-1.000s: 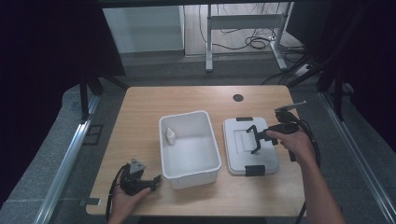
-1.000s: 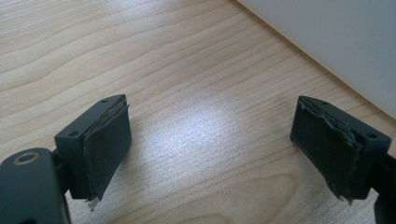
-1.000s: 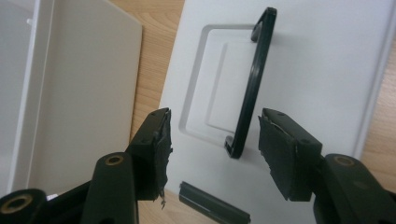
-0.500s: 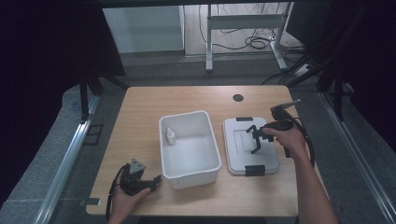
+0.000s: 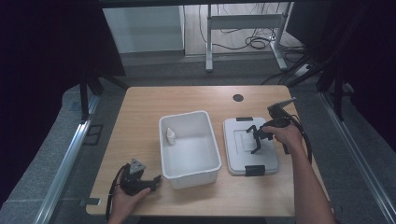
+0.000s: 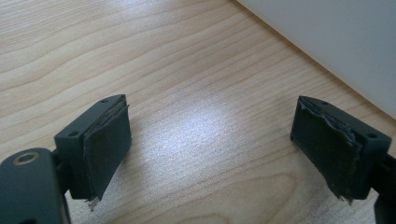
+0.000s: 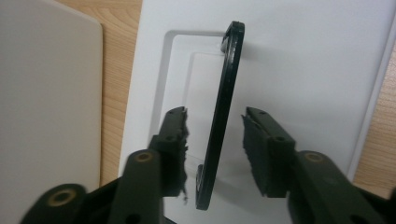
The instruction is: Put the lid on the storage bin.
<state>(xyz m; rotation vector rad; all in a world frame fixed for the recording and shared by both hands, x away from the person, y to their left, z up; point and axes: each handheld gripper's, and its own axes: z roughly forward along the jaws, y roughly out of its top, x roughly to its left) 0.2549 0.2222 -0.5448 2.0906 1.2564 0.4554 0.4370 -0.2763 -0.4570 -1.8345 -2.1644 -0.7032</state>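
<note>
A white lid (image 5: 243,161) with black latches lies flat on the table, right of an open white bin (image 5: 194,175). A small white bottle (image 5: 171,136) stands inside the bin at its left wall. The lid's thin black handle (image 7: 223,93) stands raised. My right gripper (image 5: 256,140) hangs over the lid with that handle between its jaws. The jaws have just been closing, and a gap still shows on each side of the handle, so the gripper is open. My left gripper (image 5: 156,178) rests open on the table at the front left, near the bin's corner, holding nothing.
The wooden table (image 5: 140,121) has a round black cable hole (image 5: 238,97) near its far edge. In the left gripper view the bin's white wall (image 6: 336,42) stands close at the upper right. Dark curtains and metal rails flank the table.
My right gripper has sunk a little over the lid and drifted left. Its jaws have narrowed around the raised handle. The left gripper has stayed put.
</note>
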